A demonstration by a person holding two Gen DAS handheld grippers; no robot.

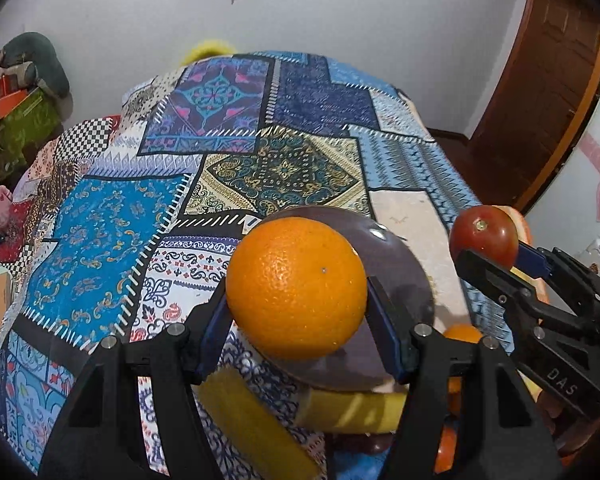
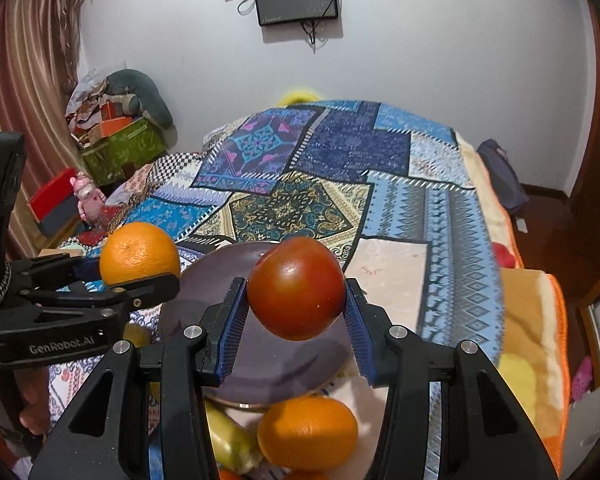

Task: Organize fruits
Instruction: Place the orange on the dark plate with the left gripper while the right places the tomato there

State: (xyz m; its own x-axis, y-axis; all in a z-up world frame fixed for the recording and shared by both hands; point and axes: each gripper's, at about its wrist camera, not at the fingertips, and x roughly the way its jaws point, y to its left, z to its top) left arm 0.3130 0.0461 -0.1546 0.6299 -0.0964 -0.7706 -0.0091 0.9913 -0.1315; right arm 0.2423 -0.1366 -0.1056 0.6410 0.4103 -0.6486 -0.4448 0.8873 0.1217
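Note:
My left gripper [image 1: 296, 300] is shut on a large orange [image 1: 296, 288] and holds it above a dark purple plate [image 1: 404, 256] on the patchwork bedspread. It also shows in the right wrist view [image 2: 140, 270] with its orange [image 2: 139, 252]. My right gripper [image 2: 296, 300] is shut on a red tomato [image 2: 296, 288] above the same plate [image 2: 260, 368]. The tomato also shows in the left wrist view [image 1: 483, 235]. Below the grippers lie another orange [image 2: 307, 432] and a yellow banana [image 2: 230, 440].
The patchwork bedspread [image 2: 340, 184] covers the bed out to a white wall. Boxes and clutter [image 2: 116, 136] stand at the left beside a curtain. A wooden door [image 1: 540, 92] is at the right. A pink toy figure [image 2: 86, 196] sits at the bed's left edge.

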